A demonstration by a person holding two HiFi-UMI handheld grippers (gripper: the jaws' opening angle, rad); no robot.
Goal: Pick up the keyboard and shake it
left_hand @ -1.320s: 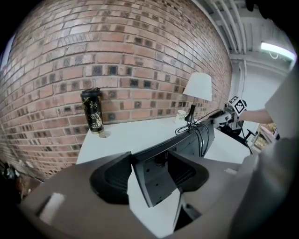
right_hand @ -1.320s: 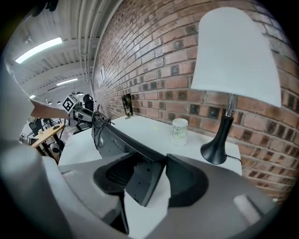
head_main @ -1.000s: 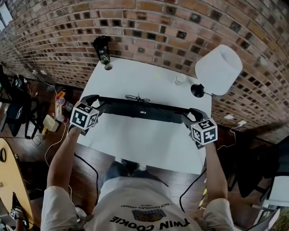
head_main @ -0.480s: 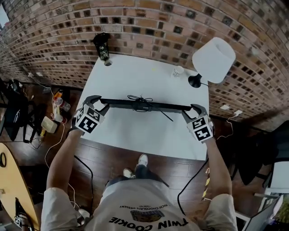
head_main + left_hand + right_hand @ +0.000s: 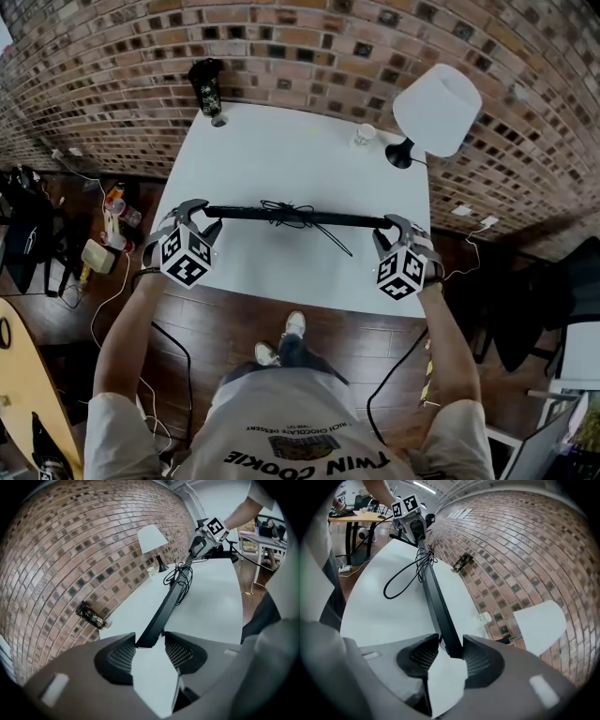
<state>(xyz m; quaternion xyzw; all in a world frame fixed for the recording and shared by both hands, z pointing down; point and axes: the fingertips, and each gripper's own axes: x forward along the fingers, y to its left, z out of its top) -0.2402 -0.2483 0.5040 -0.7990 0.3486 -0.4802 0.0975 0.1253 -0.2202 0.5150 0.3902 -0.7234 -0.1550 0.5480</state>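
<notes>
A long black keyboard point(image 5: 309, 218) hangs in the air over the white table point(image 5: 281, 150), turned on edge so only a thin bar shows. Its bundled cable point(image 5: 286, 212) dangles from the middle. My left gripper point(image 5: 202, 216) clamps the keyboard's left end and my right gripper point(image 5: 386, 227) clamps its right end. In the left gripper view the keyboard point(image 5: 168, 599) runs away from the left gripper point(image 5: 150, 641), its end wedged between the closing jaws. The right gripper view shows the same keyboard point(image 5: 433, 590), with the right gripper point(image 5: 451, 649) closing its jaws onto the end.
A white-shaded lamp point(image 5: 433, 108) on a black base stands at the table's back right, with a small glass point(image 5: 362, 136) beside it. A dark can point(image 5: 206, 86) sits at the back left by the brick wall. Cables and bags lie on the wooden floor to the left.
The keyboard has turned from showing its broad face to edge-on. Both grippers have drawn slightly nearer the table's front edge, and a loop of cable has come loose below it.
</notes>
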